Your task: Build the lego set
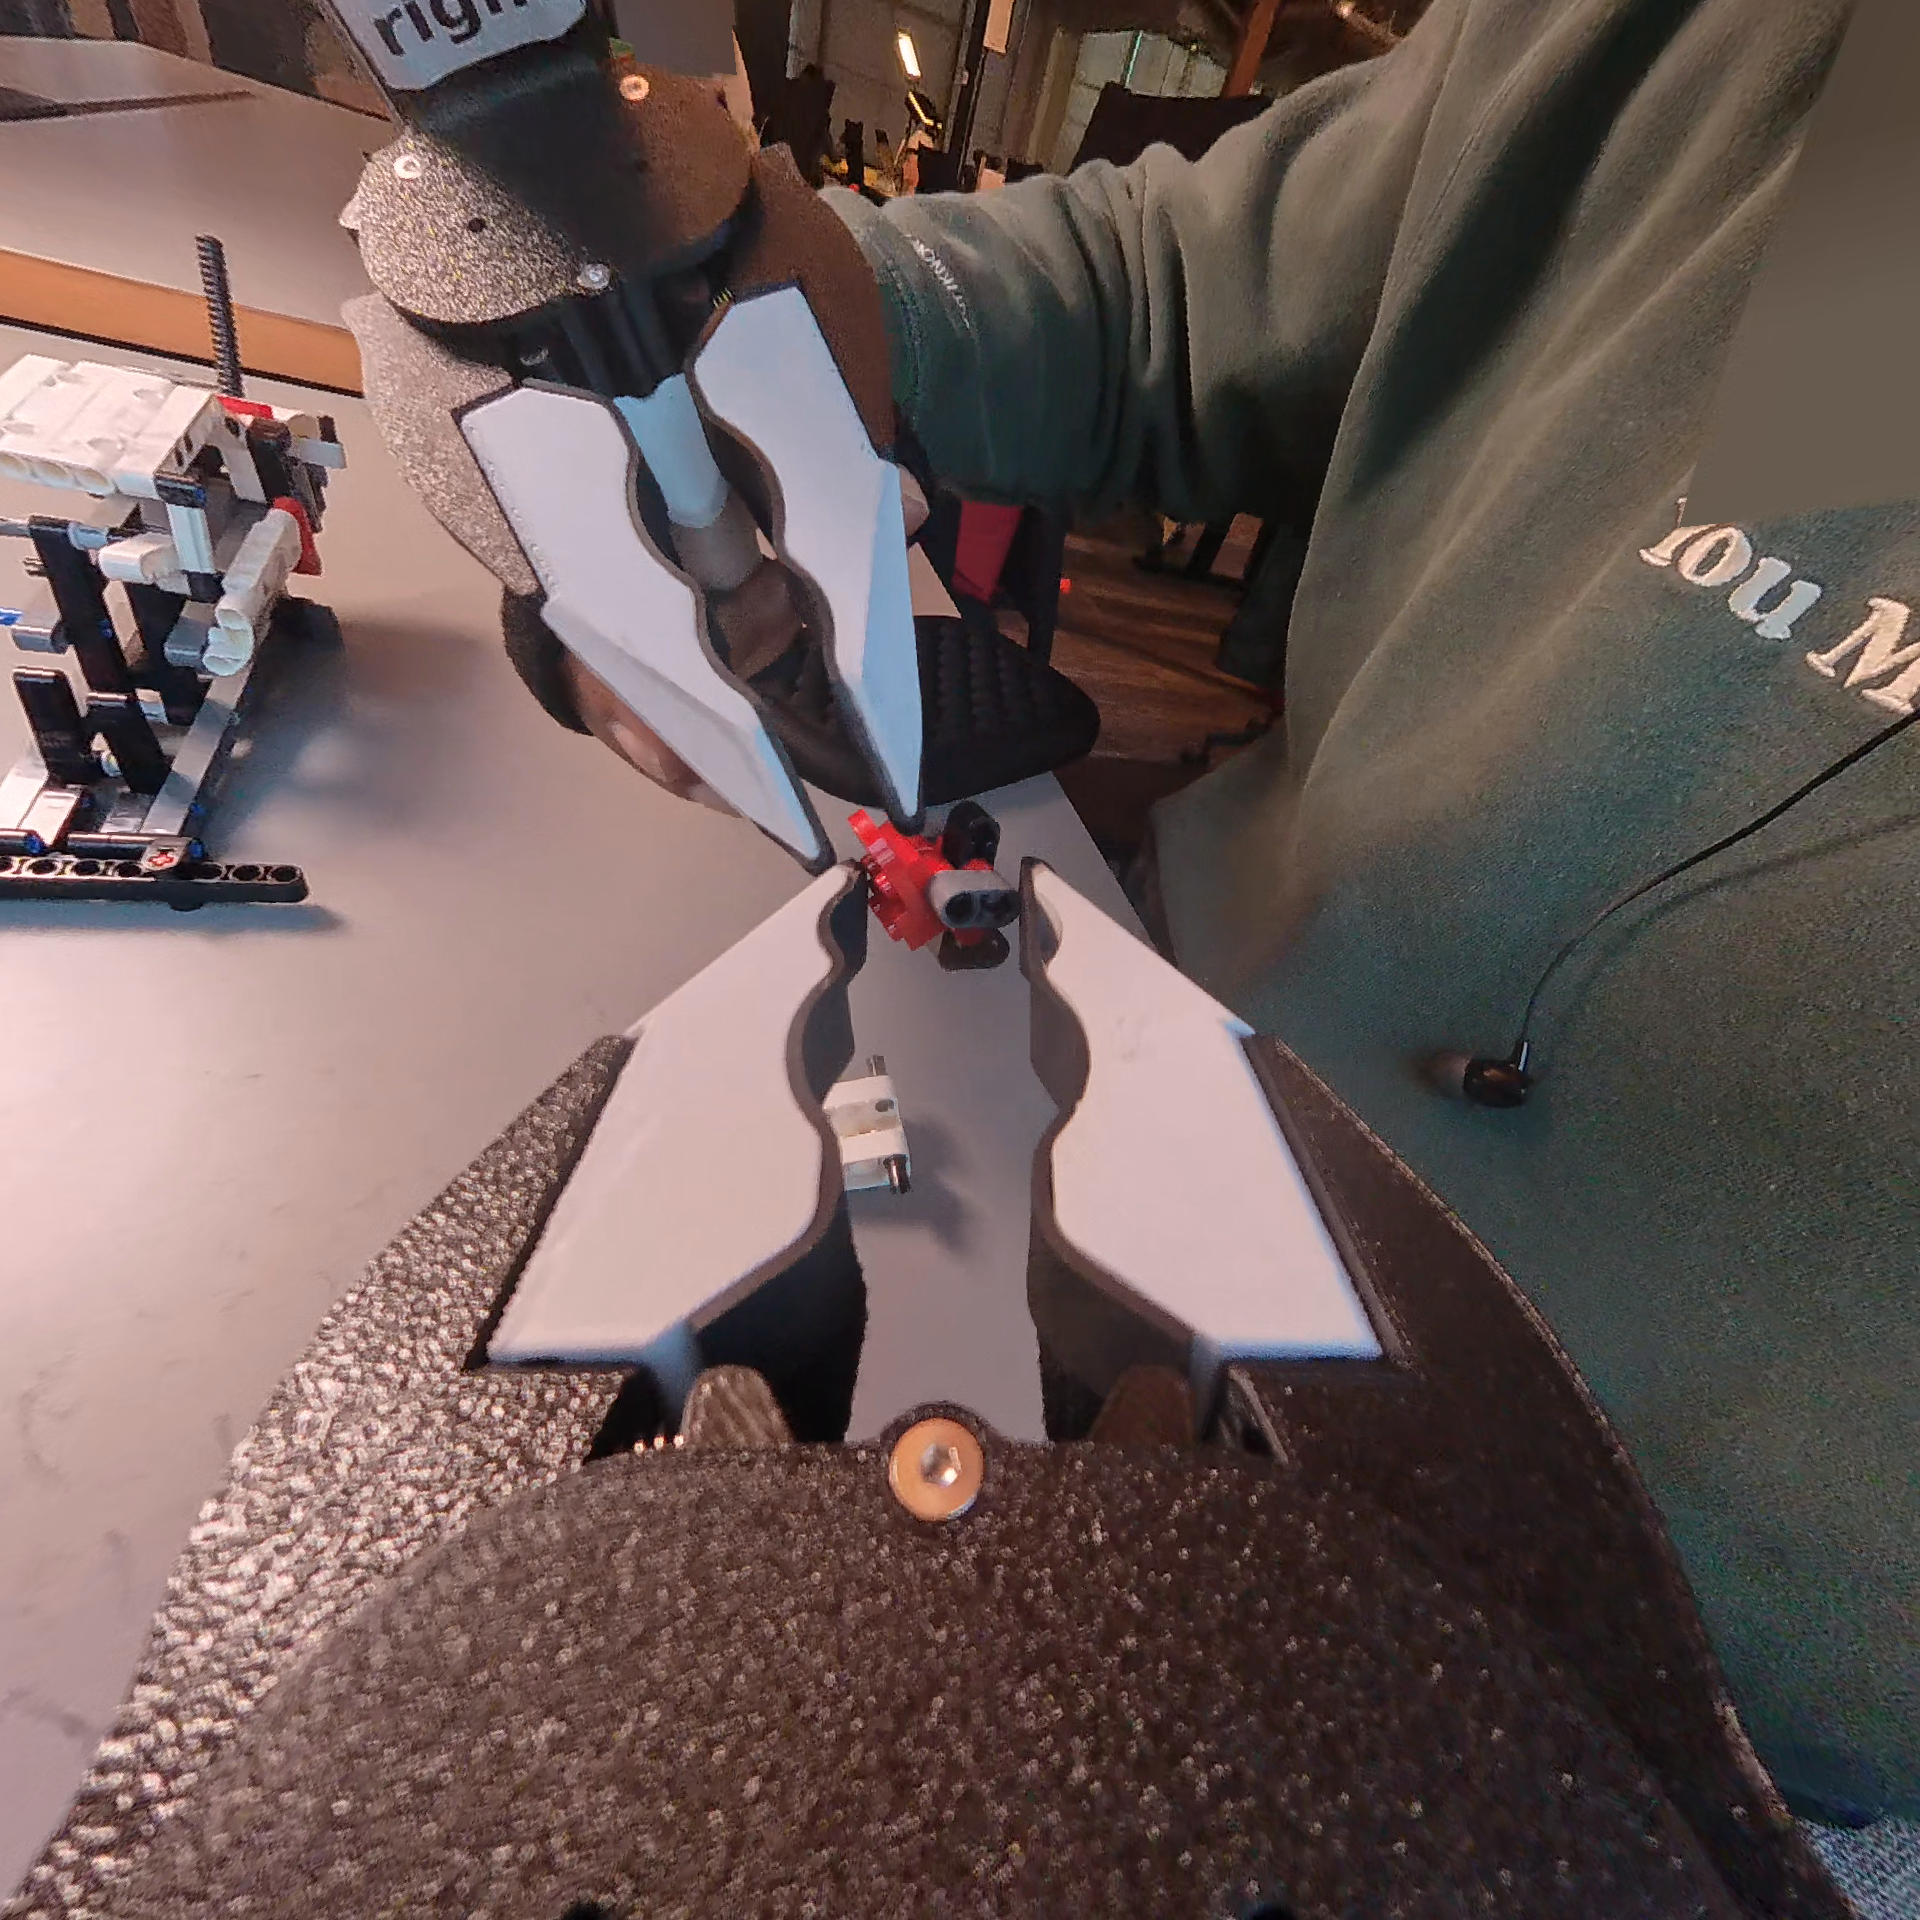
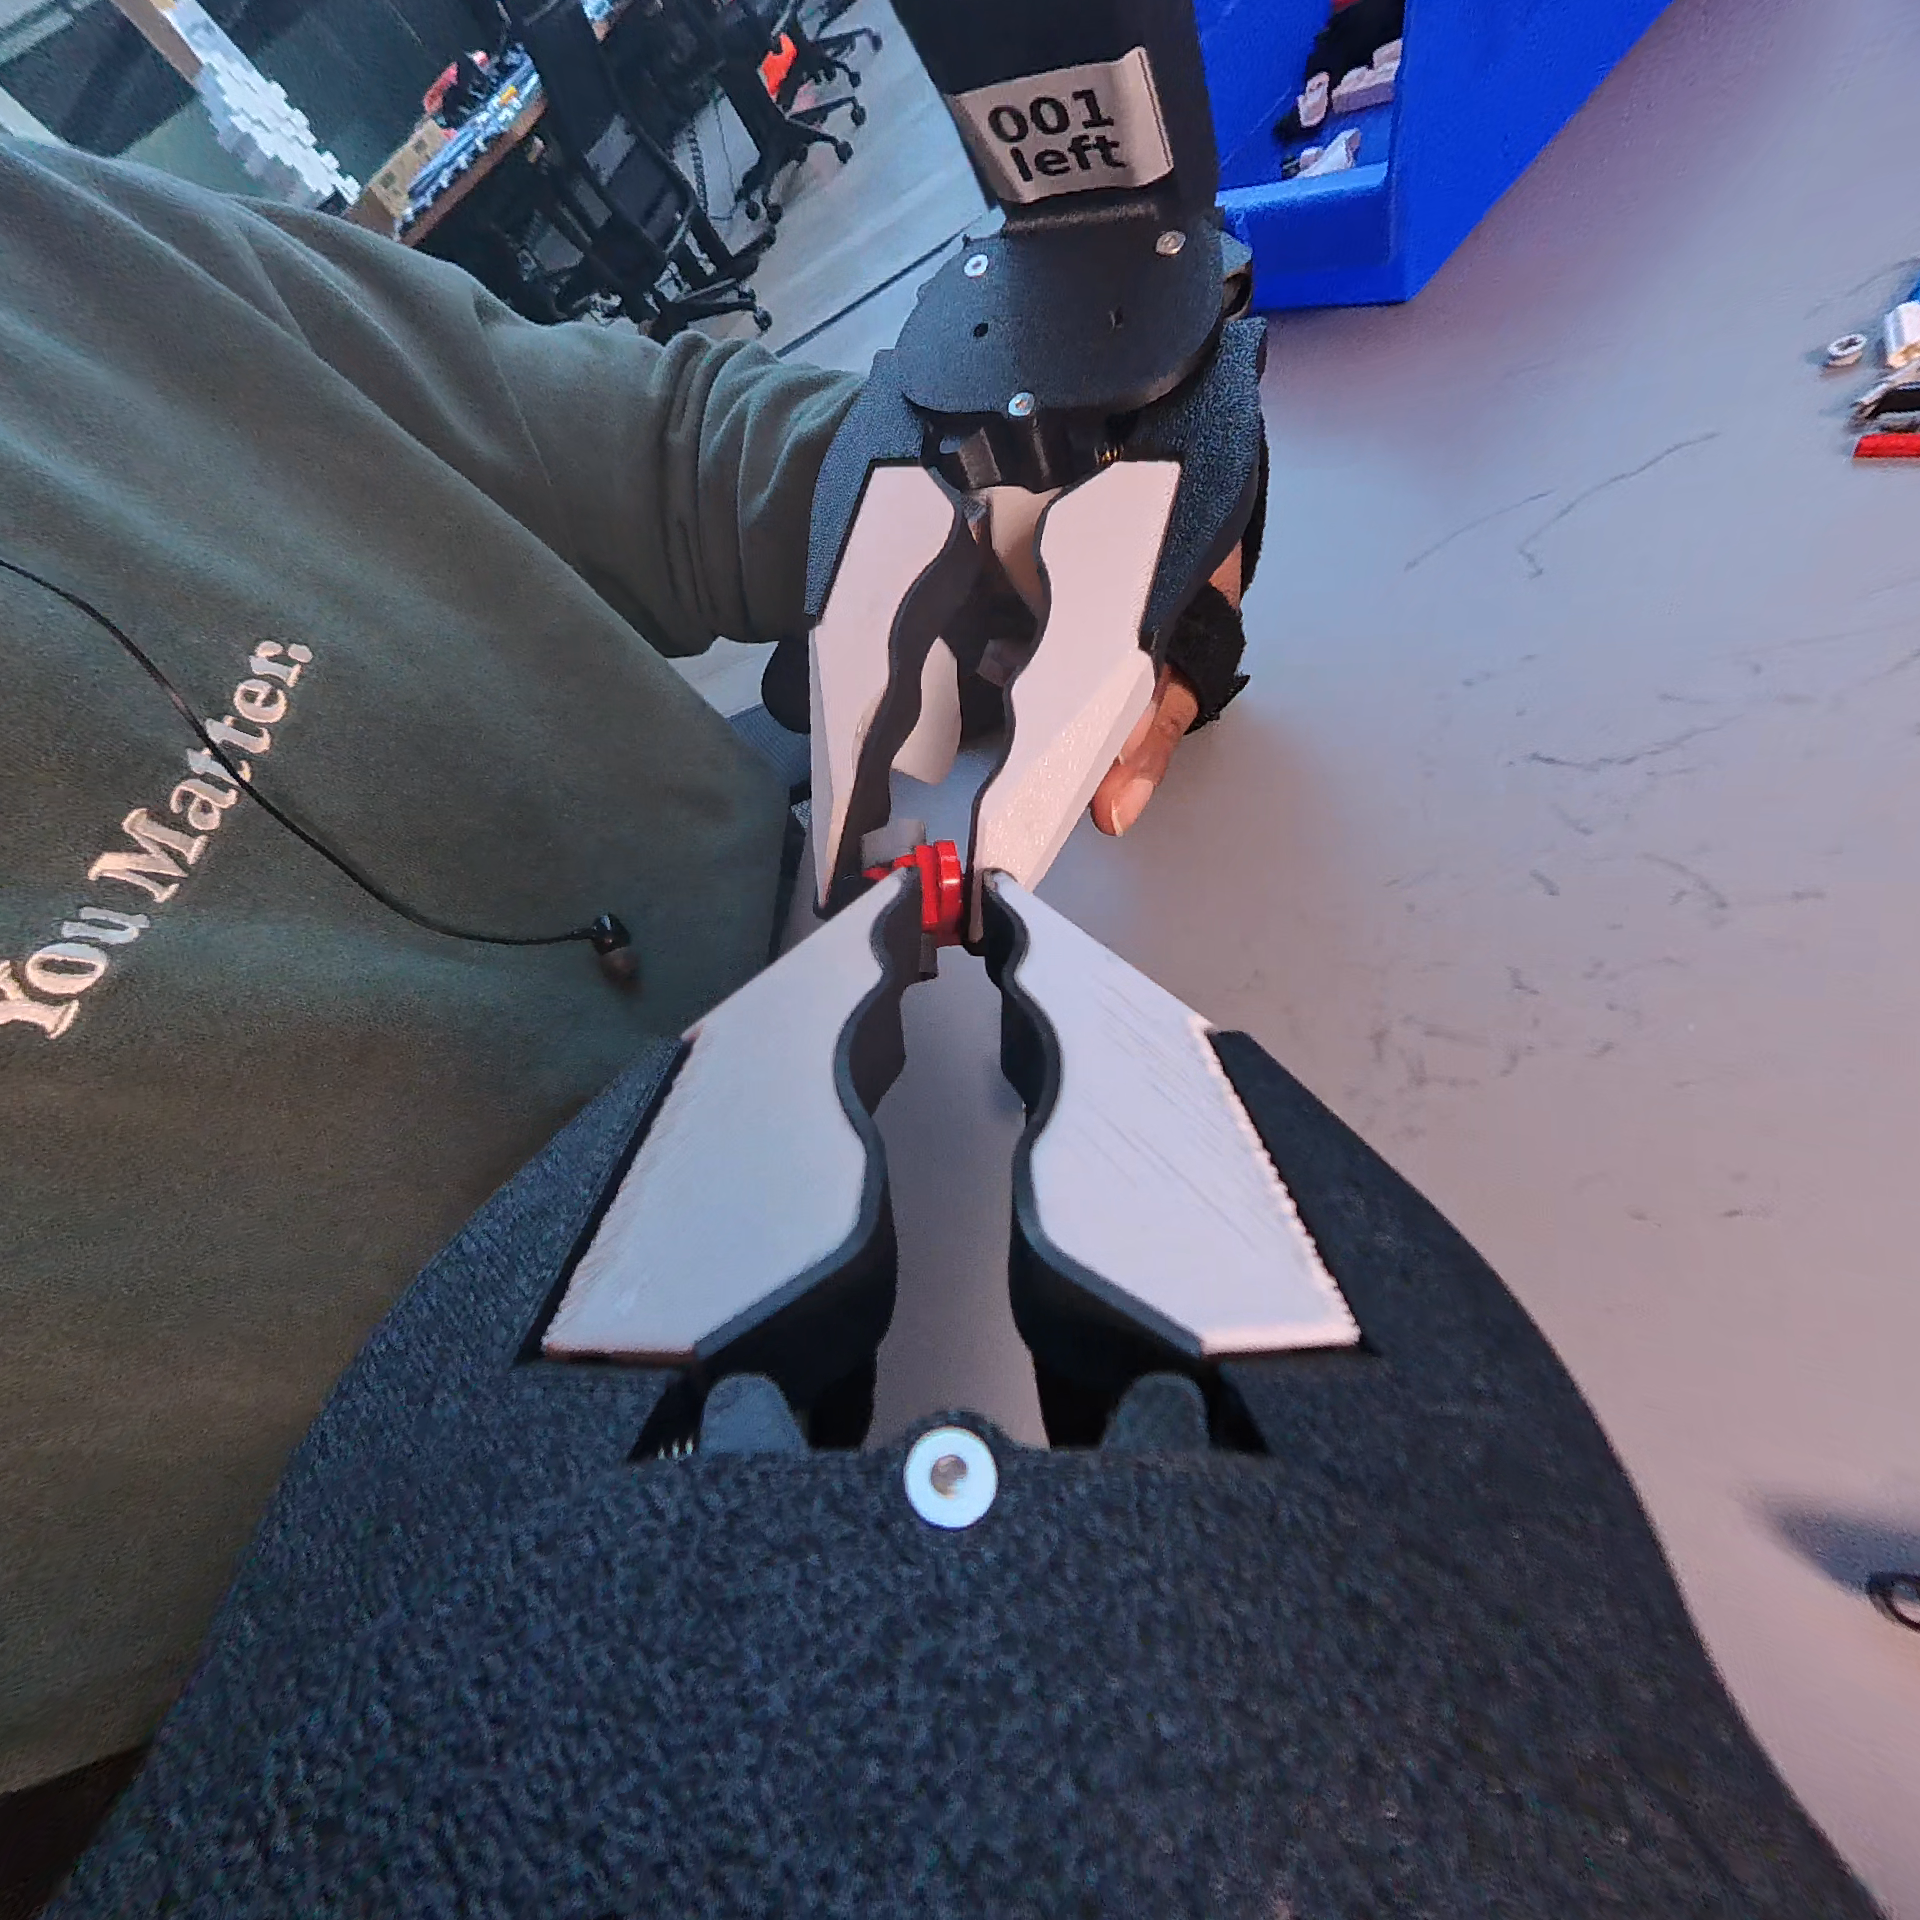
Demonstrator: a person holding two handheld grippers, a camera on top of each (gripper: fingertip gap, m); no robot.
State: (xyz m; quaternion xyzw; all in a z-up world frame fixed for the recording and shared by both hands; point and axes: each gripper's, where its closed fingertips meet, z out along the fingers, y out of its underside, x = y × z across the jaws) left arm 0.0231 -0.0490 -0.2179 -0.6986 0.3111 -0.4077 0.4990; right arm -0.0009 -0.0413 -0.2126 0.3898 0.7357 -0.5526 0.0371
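A small sub-assembly (image 1: 940,899) of a red gear, a grey connector and black pins hangs above the table's near edge. My left gripper (image 1: 937,873) closes around it from below, its fingers touching the sides. My right gripper (image 1: 864,840) comes down from above, its tips pinched on the red gear. In the right wrist view the red gear (image 2: 940,883) sits edge-on between my right gripper (image 2: 940,885) tips, with the left gripper (image 2: 914,883) opposite it. The half-built black and white lego model (image 1: 156,582) stands at the far left.
A small white connector with a pin (image 1: 868,1138) lies on the grey table (image 1: 416,1039) under my left fingers. A blue bin (image 2: 1351,239) and loose parts (image 2: 1881,384) are at the far right. The person's green sweatshirt (image 1: 1558,727) is close by, with a dangling earbud (image 1: 1496,1081). My two grippers' fingertips are within a few centimetres of each other.
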